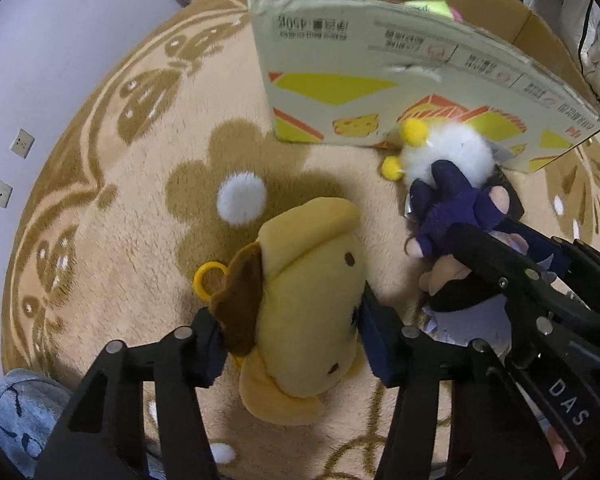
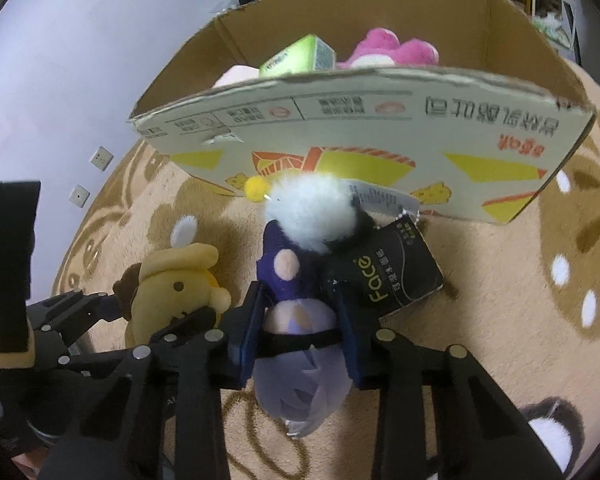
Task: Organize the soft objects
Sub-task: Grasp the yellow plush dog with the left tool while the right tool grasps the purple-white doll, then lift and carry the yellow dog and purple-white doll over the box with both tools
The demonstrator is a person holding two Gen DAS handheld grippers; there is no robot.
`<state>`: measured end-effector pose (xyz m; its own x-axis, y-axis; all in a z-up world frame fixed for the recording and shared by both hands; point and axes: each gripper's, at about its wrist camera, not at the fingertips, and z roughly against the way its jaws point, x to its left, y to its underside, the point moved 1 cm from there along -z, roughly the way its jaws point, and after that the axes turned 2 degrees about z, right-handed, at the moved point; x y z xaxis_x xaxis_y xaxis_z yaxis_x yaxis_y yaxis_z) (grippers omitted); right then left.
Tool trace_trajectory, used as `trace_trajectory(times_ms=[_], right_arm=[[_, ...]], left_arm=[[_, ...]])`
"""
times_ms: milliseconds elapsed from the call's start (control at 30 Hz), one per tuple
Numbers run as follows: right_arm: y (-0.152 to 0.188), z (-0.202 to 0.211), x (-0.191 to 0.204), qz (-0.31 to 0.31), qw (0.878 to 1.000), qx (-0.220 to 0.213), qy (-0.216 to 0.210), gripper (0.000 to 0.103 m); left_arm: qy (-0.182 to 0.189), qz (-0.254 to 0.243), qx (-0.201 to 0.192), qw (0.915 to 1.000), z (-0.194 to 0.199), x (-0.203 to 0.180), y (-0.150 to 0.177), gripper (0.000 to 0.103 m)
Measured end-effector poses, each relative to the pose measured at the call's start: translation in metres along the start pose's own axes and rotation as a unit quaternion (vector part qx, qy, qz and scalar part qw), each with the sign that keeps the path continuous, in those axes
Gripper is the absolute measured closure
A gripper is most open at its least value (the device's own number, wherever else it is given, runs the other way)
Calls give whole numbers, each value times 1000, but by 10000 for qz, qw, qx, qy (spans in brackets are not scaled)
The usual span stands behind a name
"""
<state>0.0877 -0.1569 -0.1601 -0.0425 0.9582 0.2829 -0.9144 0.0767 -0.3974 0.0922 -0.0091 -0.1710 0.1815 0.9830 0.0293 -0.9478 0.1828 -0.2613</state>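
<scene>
A: What's in the cardboard box (image 2: 364, 128) at the top of the frame?
B: A pink plush (image 2: 392, 50) and green pack (image 2: 300, 58).
A: The claws?
B: Left gripper (image 1: 288, 328) clamps the yellow dog plush (image 1: 304, 292) at lower centre; right gripper (image 2: 300, 320) clamps the purple doll (image 2: 296, 344).

The left gripper (image 1: 290, 344) is clamped on a yellow dog plush (image 1: 300, 300), padded fingers pressing its sides. Just beside it, the right gripper (image 2: 300, 320) squeezes a purple-clad doll (image 2: 296, 320) between blue pads. Both point forward, low over the carpet.
</scene>
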Motion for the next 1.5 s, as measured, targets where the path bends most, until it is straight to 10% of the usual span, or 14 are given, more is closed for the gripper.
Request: trace_trajectory(times_ms=[1500], right_arm=[[-20, 126, -21, -566, 9773, -2041, -100, 69]], left_arm=[[-253, 401, -2866, 9569, 139, 19, -34, 55]])
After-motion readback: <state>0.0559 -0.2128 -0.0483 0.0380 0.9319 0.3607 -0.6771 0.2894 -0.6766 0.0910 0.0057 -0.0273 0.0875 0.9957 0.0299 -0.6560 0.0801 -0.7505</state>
